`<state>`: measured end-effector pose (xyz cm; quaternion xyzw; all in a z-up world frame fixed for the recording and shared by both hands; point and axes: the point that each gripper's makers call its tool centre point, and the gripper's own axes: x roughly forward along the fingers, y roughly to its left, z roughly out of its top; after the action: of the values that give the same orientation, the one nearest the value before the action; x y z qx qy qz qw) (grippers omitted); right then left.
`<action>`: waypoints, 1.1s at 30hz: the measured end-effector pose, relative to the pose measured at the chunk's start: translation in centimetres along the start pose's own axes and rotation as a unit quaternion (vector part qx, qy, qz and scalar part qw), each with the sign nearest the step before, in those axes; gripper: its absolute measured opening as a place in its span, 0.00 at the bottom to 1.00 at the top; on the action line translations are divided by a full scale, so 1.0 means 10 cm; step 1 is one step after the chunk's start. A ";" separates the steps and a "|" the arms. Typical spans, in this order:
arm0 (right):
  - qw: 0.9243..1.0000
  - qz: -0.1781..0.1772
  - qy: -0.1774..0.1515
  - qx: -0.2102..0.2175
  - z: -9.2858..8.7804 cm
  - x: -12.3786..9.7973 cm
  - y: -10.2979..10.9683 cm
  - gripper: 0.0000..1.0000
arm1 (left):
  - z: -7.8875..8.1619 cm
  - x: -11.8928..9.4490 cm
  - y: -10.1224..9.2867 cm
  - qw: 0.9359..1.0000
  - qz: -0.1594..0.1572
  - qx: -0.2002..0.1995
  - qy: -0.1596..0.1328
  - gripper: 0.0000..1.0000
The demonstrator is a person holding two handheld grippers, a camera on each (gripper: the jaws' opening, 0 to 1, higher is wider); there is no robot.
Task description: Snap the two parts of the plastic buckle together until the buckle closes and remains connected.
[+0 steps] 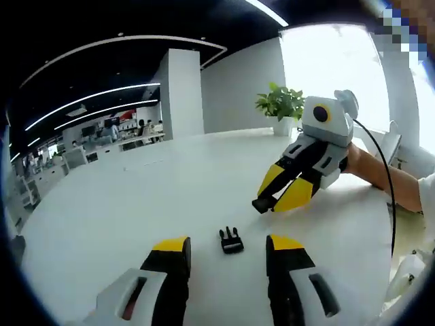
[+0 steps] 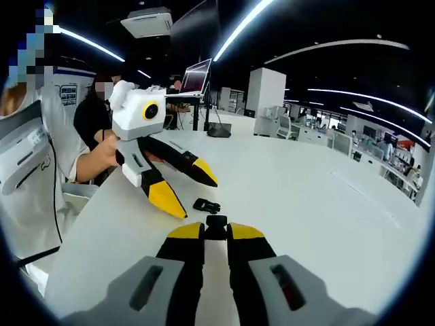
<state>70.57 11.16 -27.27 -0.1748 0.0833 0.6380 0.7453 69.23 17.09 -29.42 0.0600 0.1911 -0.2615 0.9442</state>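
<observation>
One black buckle part (image 1: pixel 231 240) lies on the white table (image 1: pixel 136 197), just ahead of and between the tips of my left gripper (image 1: pixel 228 246), which stands open. The other black buckle part (image 2: pixel 216 227) is pinched at the tips of my right gripper (image 2: pixel 216 232), which is shut on it. In the left gripper view the right gripper (image 1: pixel 268 202) comes in from the right, a little above the table, with that part (image 1: pixel 261 204) dark at its tips. In the right gripper view the left gripper (image 2: pixel 192 195) hangs open over the lying part (image 2: pixel 206 204).
A potted plant (image 1: pixel 282 105) stands at the table's far edge. A person's forearm (image 1: pixel 380 173) and a black cable (image 1: pixel 387 183) trail behind the right gripper. A seated person (image 2: pixel 102 115) and a laptop (image 2: pixel 196 75) are beyond the table (image 2: pixel 306 204), which has free room to the right.
</observation>
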 end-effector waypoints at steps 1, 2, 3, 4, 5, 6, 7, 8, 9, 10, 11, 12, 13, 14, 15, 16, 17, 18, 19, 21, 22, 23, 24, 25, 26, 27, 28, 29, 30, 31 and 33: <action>1.000 0.000 -0.002 0.000 0.01 0.00 0.00 0.12 | 0.00 0.00 0.00 1.000 0.002 0.001 0.000 0.43; 1.000 -0.001 -0.004 -0.001 0.03 -0.01 0.00 0.12 | 0.00 0.00 0.00 1.000 0.004 0.001 -0.001 0.42; 1.000 -0.001 -0.007 -0.001 0.04 -0.01 0.00 0.12 | 0.00 0.01 0.00 1.000 0.005 0.001 -0.001 0.41; 1.000 -0.001 -0.009 -0.001 0.05 -0.01 0.00 0.12 | 0.00 0.01 0.00 1.000 0.006 -0.001 -0.001 0.41; 1.000 -0.001 -0.010 -0.001 0.05 -0.01 0.00 0.12 | -0.01 0.02 -0.01 1.000 0.009 0.000 0.001 0.41; 1.000 -0.001 -0.011 -0.001 0.06 -0.01 0.01 0.12 | -0.02 0.03 -0.01 1.000 0.011 0.004 0.005 0.40; 1.000 -0.001 -0.012 0.000 0.07 -0.01 0.01 0.12 | -0.01 0.02 0.01 1.000 0.014 0.002 0.002 0.40; 1.000 0.000 -0.012 0.000 0.07 0.00 0.01 0.12 | 0.00 0.01 0.01 1.000 0.013 0.003 0.001 0.40; 1.000 0.001 -0.013 0.000 0.07 0.00 0.01 0.12 | 0.01 0.01 0.01 1.000 0.011 0.001 0.002 0.39; 1.000 0.001 -0.013 0.001 0.08 0.00 0.01 0.12 | 0.01 0.01 0.01 1.000 0.010 -0.002 0.003 0.38; 1.000 0.001 -0.013 0.001 0.08 0.00 0.01 0.12 | 0.01 0.01 0.01 1.000 0.010 -0.005 0.003 0.36; 1.000 0.001 -0.013 0.000 0.08 0.00 0.01 0.12 | 0.01 0.00 0.00 1.000 0.010 -0.006 0.003 0.34; 1.000 0.000 -0.012 0.000 0.08 0.00 0.01 0.12 | 0.01 0.01 0.00 1.000 0.009 -0.008 0.003 0.32; 1.000 0.000 -0.012 0.000 0.08 0.00 0.00 0.12 | 0.01 0.00 0.00 1.000 0.009 -0.011 0.003 0.30; 1.000 -0.001 -0.012 0.000 0.08 0.00 0.00 0.12 | 0.01 0.01 -0.01 1.000 0.009 -0.012 0.003 0.27; 1.000 -0.001 -0.012 0.001 0.08 0.01 0.00 0.12 | 0.01 0.00 -0.01 1.000 0.010 -0.011 0.002 0.27; 1.000 -0.002 -0.011 0.001 0.08 0.01 0.00 0.12 | 0.01 0.01 0.00 1.000 0.013 -0.013 0.002 0.27; 1.000 -0.001 -0.010 0.002 0.08 0.01 0.00 0.12 | 0.02 0.00 0.00 1.000 0.015 -0.015 0.002 0.27; 1.000 0.000 -0.009 0.002 0.07 0.02 0.00 0.12 | 0.02 0.01 0.00 1.000 0.016 -0.015 0.002 0.27; 1.000 0.000 -0.007 0.004 0.06 0.03 0.00 0.12 | 0.01 0.01 -0.01 1.000 0.013 -0.020 0.003 0.24; 1.000 0.001 -0.006 0.004 0.06 0.03 0.01 0.12 | 0.01 0.01 -0.02 1.000 0.011 -0.023 0.004 0.24; 1.000 0.001 -0.005 0.004 0.05 0.03 0.01 0.12 | 0.01 0.02 -0.02 1.000 0.010 -0.025 0.004 0.23; 1.000 0.001 -0.004 0.004 0.05 0.03 0.01 0.12 | 0.01 0.01 -0.03 1.000 0.009 -0.026 0.005 0.21; 1.000 0.000 -0.004 0.004 0.05 0.03 0.01 0.12 | 0.01 0.02 -0.04 1.000 0.007 -0.025 0.005 0.19; 1.000 0.000 -0.003 0.005 0.05 0.03 0.00 0.12 | 0.01 0.01 -0.04 1.000 0.005 -0.024 0.006 0.16; 1.000 -0.001 -0.003 0.005 0.04 0.03 0.00 0.12 | 0.01 0.02 -0.04 1.000 0.003 -0.024 0.007 0.13; 1.000 -0.001 -0.002 0.005 0.04 0.03 0.00 0.12 | 0.01 0.01 -0.04 1.000 0.001 -0.025 0.008 0.13; 1.000 -0.003 -0.002 0.005 0.04 0.03 0.00 0.12 | 0.01 0.01 -0.04 1.000 -0.001 -0.026 0.009 0.13; 1.000 -0.003 -0.002 0.005 0.04 0.03 -0.01 0.12 | 0.01 0.01 -0.04 1.000 -0.002 -0.027 0.010 0.13; 1.000 -0.004 -0.002 0.005 0.04 0.02 -0.01 0.12 | 0.01 0.01 -0.05 1.000 -0.005 -0.027 0.010 0.13; 1.000 -0.003 -0.002 0.007 0.04 0.02 -0.01 0.12 | 0.01 0.00 -0.05 1.000 -0.010 -0.021 0.012 0.12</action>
<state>70.70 11.48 -27.00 -0.1690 0.0853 0.6352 0.7488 69.04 16.66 -29.38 0.0413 0.2083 -0.2659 0.9403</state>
